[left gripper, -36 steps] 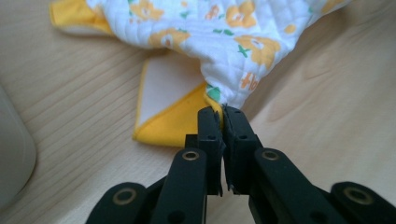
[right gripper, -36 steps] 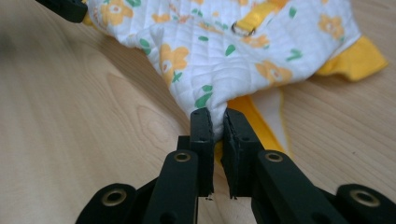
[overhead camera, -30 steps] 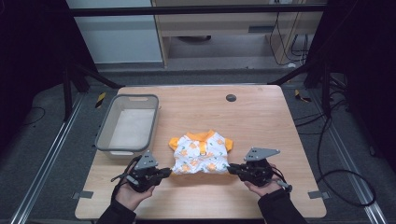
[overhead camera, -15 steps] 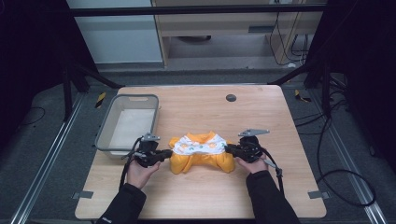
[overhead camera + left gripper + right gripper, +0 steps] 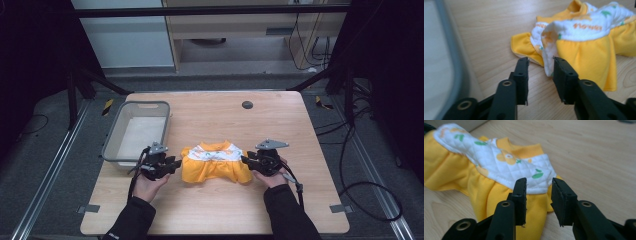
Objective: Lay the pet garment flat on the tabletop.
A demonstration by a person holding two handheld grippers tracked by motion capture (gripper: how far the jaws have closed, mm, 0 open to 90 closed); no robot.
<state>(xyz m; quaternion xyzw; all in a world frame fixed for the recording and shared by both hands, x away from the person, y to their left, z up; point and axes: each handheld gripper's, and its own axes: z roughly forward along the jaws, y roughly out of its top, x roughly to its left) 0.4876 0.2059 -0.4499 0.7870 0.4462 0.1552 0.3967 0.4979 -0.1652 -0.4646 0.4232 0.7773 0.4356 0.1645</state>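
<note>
Dress [image 5: 216,162], yellow with a white quilted top, lies flat in the middle of the wooden table [image 5: 280,115], with a grey bin [image 5: 137,130] near it at 10 o'clock. Left gripper [image 5: 167,166] sits at its 9 o'clock edge and right gripper [image 5: 248,162] at its 3 o'clock edge (both with jaws apart, holding nothing). I think the laying out is done, and any folding or putting in the bin is left.

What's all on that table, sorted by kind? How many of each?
Garment, yellow and white: 1
Grey basket: 1
Handheld grippers: 2, left gripper and right gripper, both open
Total: 4
</note>
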